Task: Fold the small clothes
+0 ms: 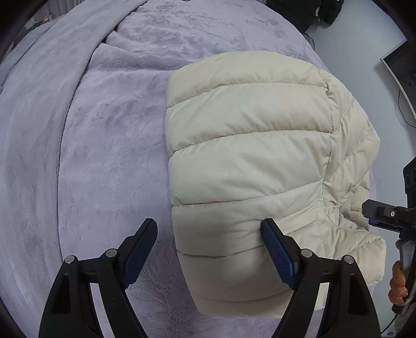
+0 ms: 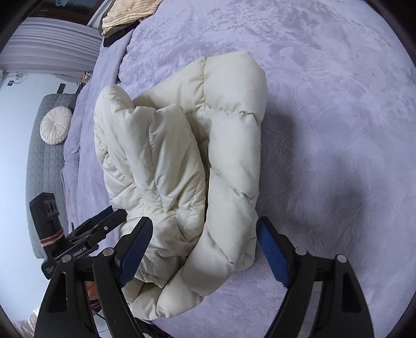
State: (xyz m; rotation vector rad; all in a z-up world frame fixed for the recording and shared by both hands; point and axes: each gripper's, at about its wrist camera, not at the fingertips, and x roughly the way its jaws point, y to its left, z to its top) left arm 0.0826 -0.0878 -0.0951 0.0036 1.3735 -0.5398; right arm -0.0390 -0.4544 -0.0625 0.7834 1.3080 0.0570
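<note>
A cream quilted puffer jacket (image 1: 247,161) lies folded on the lilac plush bedspread (image 1: 104,156). In the right wrist view the jacket (image 2: 182,161) shows as a bulky bundle with its layers stacked. My left gripper (image 1: 209,231) is open and empty, straddling the jacket's near left corner just above it. My right gripper (image 2: 204,231) is open and empty, its jaws wide over the jacket's near end. The right gripper also shows at the right edge of the left wrist view (image 1: 384,215). The left gripper also shows at the lower left of the right wrist view (image 2: 98,226).
A folded tan corduroy garment (image 2: 127,15) lies at the far edge of the bed. A grey quilted bench (image 2: 44,156) with a round cream cushion (image 2: 56,124) stands beside the bed. The bed edge runs close to the jacket's side.
</note>
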